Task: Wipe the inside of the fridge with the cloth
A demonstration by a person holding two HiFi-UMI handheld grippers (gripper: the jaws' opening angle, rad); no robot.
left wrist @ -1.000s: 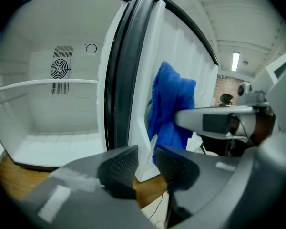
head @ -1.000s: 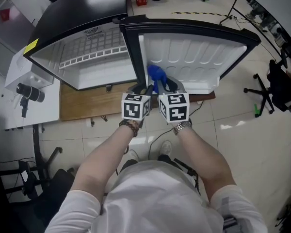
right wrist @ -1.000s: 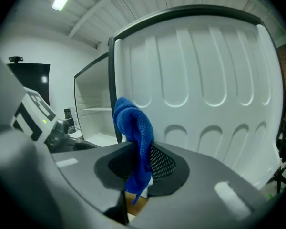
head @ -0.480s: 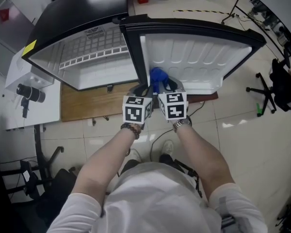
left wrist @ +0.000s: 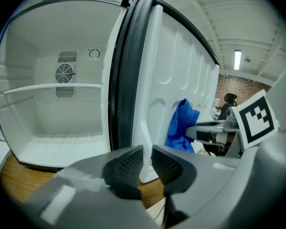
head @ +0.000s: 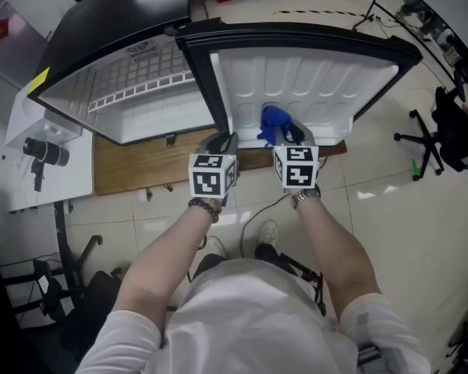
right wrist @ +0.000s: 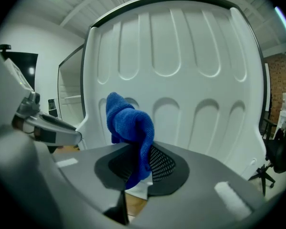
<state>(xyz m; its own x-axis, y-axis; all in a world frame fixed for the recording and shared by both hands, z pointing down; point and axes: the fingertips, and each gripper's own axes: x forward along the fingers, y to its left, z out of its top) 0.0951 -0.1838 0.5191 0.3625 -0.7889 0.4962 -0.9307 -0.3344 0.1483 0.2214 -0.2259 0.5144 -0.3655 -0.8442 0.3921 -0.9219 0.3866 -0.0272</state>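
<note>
At the front edge of the low wooden board (head: 140, 166) that carries the small black fridge with a white inside (head: 152, 115), both grippers wait before the open door with its white moulded liner (head: 296, 84). The right gripper (right wrist: 142, 163) is pinching the blue microfibre cloth (right wrist: 131, 128) by a low fold. Most of the cloth stands bunched above the jaws, just in front of the lower part of the liner; I cannot tell if it touches it. The left gripper (left wrist: 147, 159) has just been closing its jaws. Only a thin slit is left between them and nothing is in it, while the lower corner of the door shows just beyond.

Several things could go wrong from here, in my judgement. The grip takes only a small part of the cloth, so a firm stroke against the plastic could pull the cloth out. The loose bunch could also roll over instead of lying flat, and then the hard jaws rub the liner. No gripper holds the door, so a push on it may swing it away. The cloth faces the door and not the cabinet, so the cabinet could stay unwiped. Inside, the white wire shelf (head: 144, 92) could catch the cloth. The two grippers are also near each other and could knock together.
</note>
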